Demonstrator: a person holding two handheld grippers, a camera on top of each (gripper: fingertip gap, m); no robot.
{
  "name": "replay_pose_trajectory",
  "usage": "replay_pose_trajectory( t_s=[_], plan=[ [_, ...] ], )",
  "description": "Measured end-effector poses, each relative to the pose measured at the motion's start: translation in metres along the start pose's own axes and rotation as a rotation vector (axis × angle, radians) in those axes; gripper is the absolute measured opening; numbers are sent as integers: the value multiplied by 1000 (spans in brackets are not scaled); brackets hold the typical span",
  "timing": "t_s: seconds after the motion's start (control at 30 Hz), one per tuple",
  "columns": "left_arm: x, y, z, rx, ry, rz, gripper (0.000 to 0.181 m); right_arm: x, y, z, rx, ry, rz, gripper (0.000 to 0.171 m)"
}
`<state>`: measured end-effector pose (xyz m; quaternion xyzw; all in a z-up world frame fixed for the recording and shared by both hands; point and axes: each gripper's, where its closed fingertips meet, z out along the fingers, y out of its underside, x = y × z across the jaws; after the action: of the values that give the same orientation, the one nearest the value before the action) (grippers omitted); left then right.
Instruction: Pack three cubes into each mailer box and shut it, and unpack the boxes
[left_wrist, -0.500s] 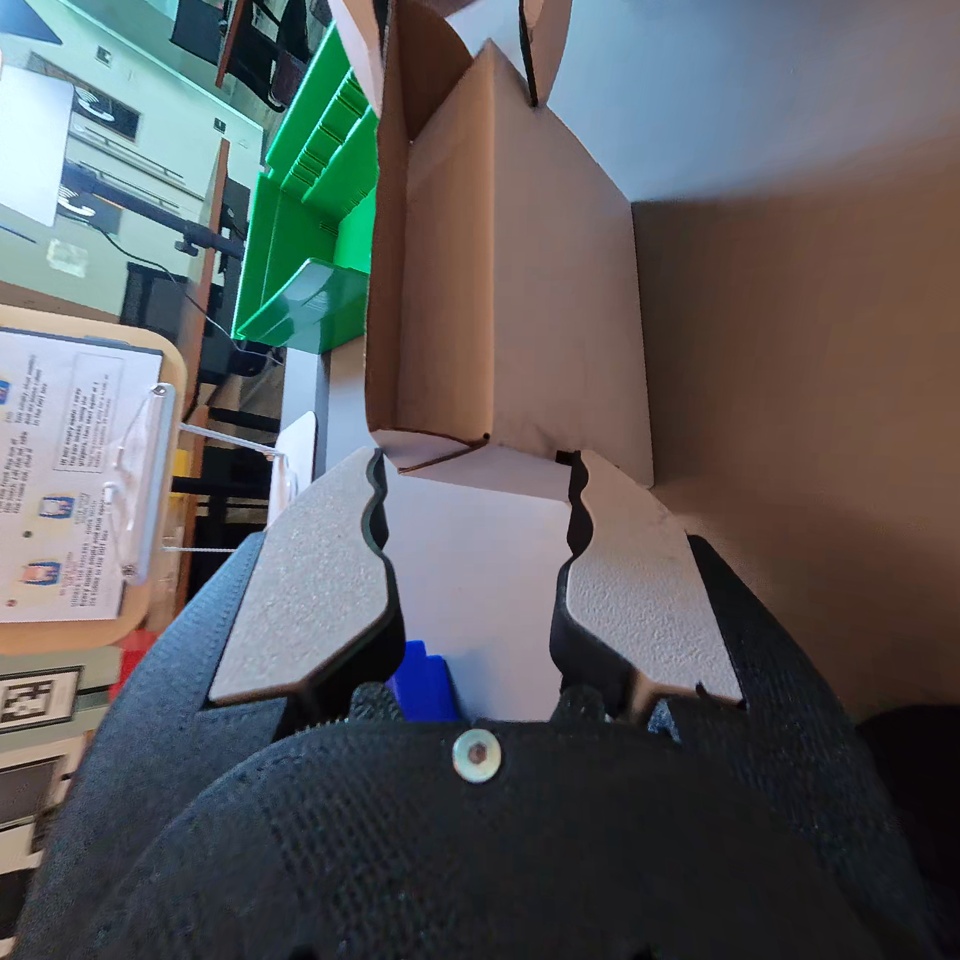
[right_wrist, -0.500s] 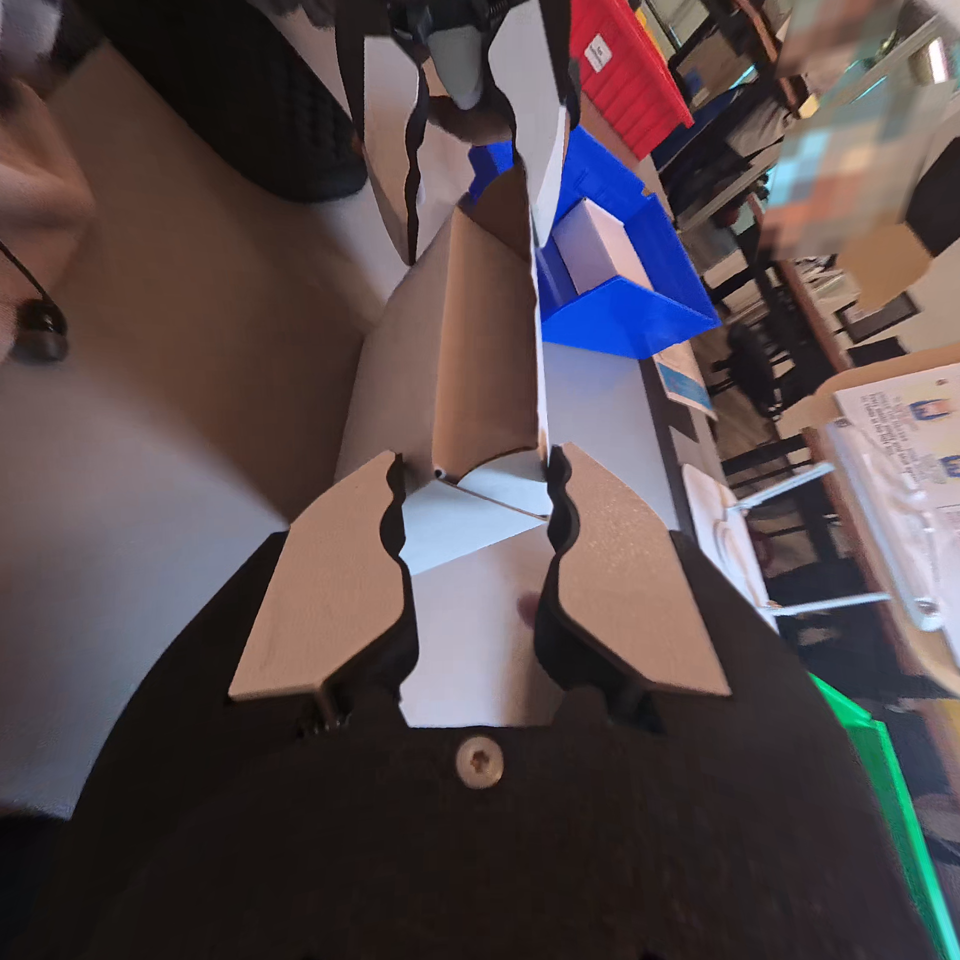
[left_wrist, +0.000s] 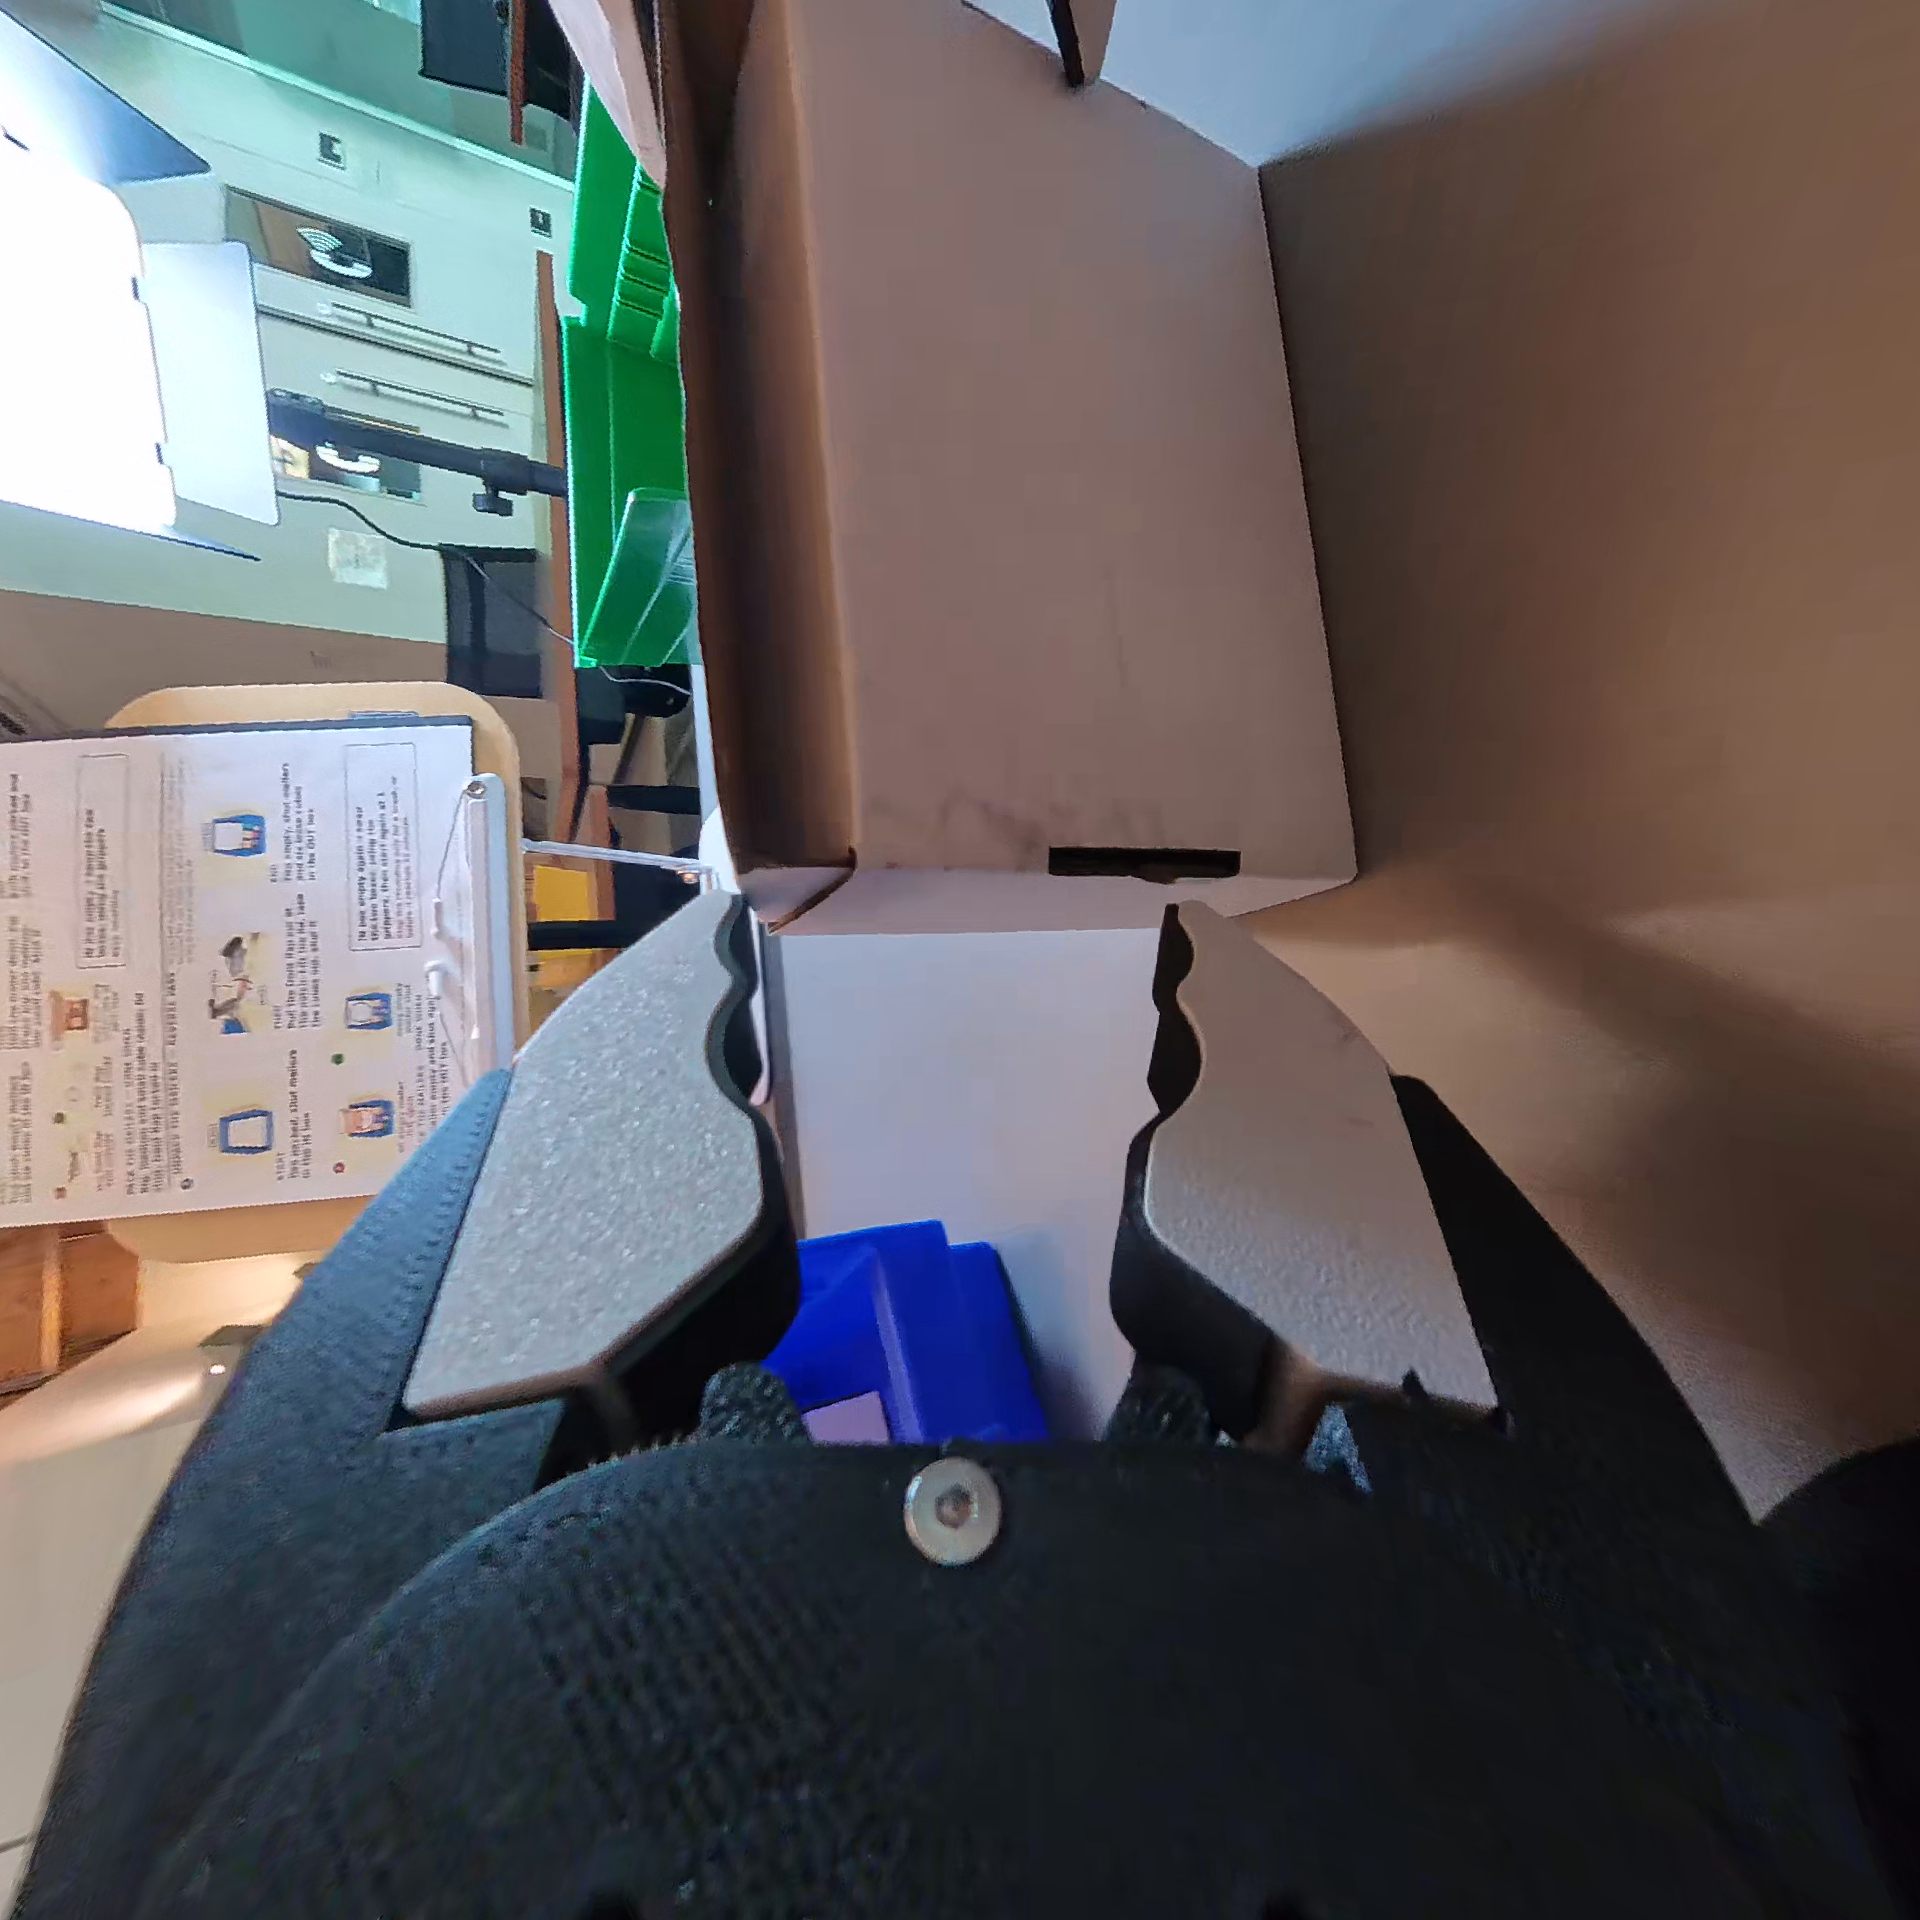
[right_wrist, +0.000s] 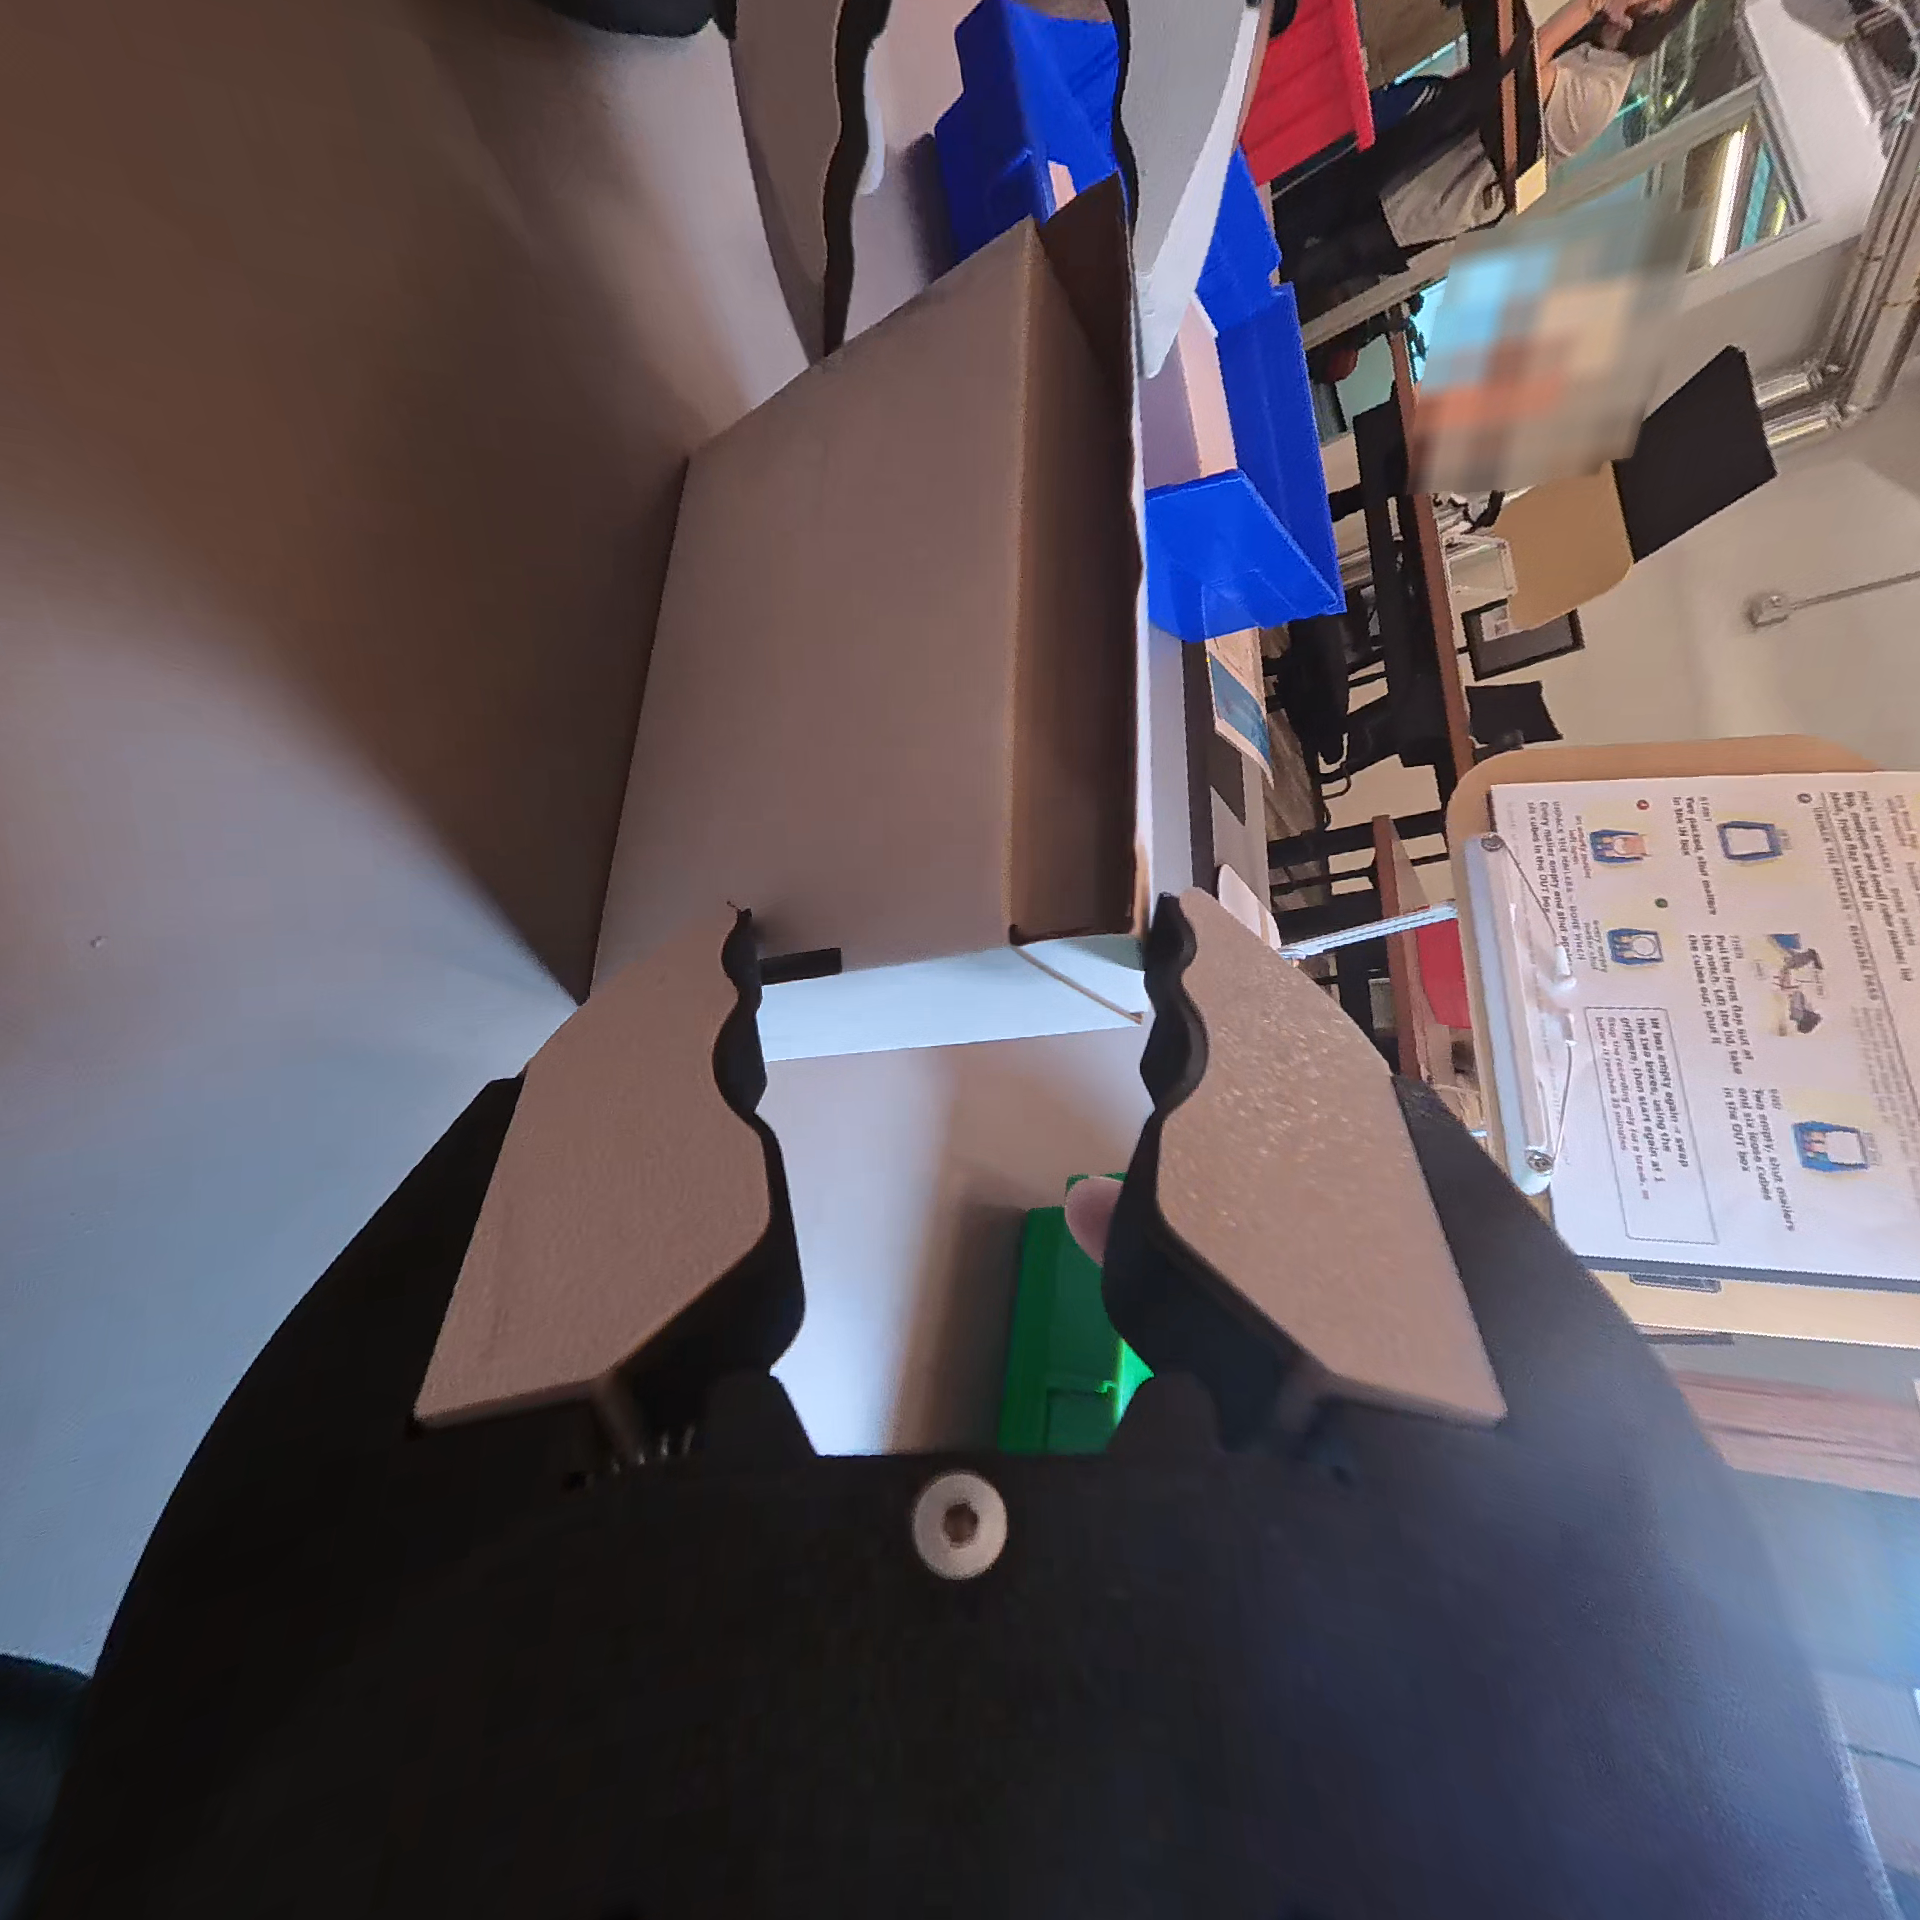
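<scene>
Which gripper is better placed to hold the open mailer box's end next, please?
Probably the right gripper: the mailer box end fits between its open fingers. At the left gripper, also open, the box's end spreads past one fingertip.

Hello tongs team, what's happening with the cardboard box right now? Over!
Left tongs open, empty. Right tongs open, empty. Mailer box on the table between them, one at each end, lid up. Nothing blocking.

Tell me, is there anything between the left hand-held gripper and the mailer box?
Nothing visible. The left hand-held gripper is open, directly at the mailer box end wall, with only bare white table between its fingers.
</scene>
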<state>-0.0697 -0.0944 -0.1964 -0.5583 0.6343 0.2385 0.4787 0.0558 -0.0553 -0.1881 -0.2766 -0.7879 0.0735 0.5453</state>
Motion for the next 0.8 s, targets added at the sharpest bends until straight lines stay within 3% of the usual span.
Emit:
replay_pose_trajectory(
  t_s=[0.3,0.43,0.5,0.57,0.63,0.8],
  plan=[
    [-4,6,3,-59,-141,130,63,-10,7,5,-36,53,-127,88],
    [-3,3,2,19,-126,-14,61,-10,3,5,-11,65,-32,88],
    [4,-1,-1,118,-5,-228,51,-6,-5,2,68,16,196,85],
    [-1,-5,-9,232,54,-460,64,5,-11,-4,148,-26,424,82],
    [-12,-6,-18,337,107,-681,64,18,-14,-12,232,-75,668,81],
    [-39,-9,-16,520,439,-1442,69,52,4,-11,360,-291,1452,73]
  ],
)
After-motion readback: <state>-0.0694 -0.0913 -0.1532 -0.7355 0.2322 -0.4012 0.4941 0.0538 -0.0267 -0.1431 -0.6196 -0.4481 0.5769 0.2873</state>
